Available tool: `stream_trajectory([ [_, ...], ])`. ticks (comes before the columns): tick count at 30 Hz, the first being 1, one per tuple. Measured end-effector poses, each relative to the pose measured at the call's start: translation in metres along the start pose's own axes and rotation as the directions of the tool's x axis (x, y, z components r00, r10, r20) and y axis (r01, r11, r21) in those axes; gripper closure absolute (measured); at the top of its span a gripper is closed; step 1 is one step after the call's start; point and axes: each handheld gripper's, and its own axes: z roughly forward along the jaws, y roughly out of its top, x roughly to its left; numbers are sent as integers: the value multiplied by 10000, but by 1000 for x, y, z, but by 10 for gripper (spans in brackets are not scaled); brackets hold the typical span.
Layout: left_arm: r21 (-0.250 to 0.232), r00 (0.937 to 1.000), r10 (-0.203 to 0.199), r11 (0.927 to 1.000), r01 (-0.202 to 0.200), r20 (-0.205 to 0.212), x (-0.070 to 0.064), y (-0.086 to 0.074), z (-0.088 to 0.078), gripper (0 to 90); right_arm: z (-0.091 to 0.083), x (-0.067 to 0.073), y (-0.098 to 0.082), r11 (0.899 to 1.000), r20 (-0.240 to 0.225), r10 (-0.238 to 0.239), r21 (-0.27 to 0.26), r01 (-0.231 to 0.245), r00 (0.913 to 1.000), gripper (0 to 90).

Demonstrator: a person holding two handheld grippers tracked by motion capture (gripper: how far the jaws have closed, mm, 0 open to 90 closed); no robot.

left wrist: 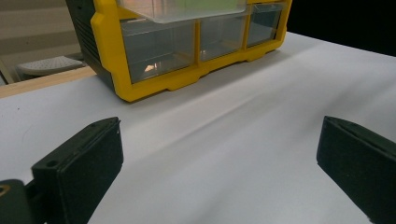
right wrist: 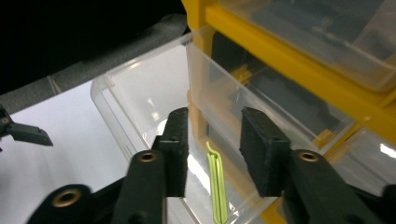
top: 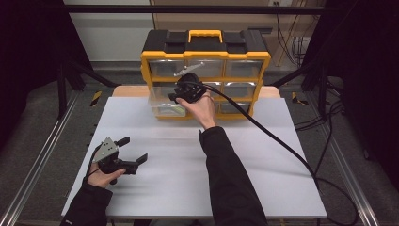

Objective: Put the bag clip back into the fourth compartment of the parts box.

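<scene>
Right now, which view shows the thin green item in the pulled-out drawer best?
The right gripper view: the green strip lies in the clear drawer, below the right gripper. In the high view it is a faint green smudge; the left gripper view catches a green patch from below.

Green clip (right wrist: 215, 186) inside pulled-out clear drawer (right wrist: 140, 88)

Drawer organiser (top: 205, 70) on white table (top: 179, 188)

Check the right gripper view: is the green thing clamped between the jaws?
No, the green clip lies in the pulled-out clear drawer, below the right gripper, whose jaws stand apart.
</scene>
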Motion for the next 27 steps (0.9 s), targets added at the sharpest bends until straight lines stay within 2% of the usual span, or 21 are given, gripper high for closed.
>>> stream_trajectory([
  [6, -10, 10000, -5, 10000, 5, -4, 0, 0, 0, 4, -13, 1, 4, 9981, 274, 20, -622, -3, 9996, 438],
  [10, -5, 10000, 5, 10000, -5, -1, 0, 0, 0, 4, -22, 4, 6, 9944, 630, -6, -1054, 72, 9980, 272],
  [15, -6, 10000, 10, 10000, -10, 8, 0, 0, 0, 4, -31, 8, 6, 9932, 981, -17, -1155, 131, 9952, 120],
  [20, 10, 10000, 21, 10000, -21, 6, -1, 0, 0, 4, -38, 13, 3, 9913, 1029, -12, -1307, 147, 9947, 65],
  [23, 6, 10000, 24, 10000, -24, 1, -1, 0, 0, 4, -42, 16, 1, 9904, 1073, -203, -1341, 347, 9940, 49],
  [27, 18, 10000, 28, 10000, -28, 9, -1, 0, 0, 4, -49, 20, -4, 9862, 902, -265, -1607, 408, 9956, 46],
])
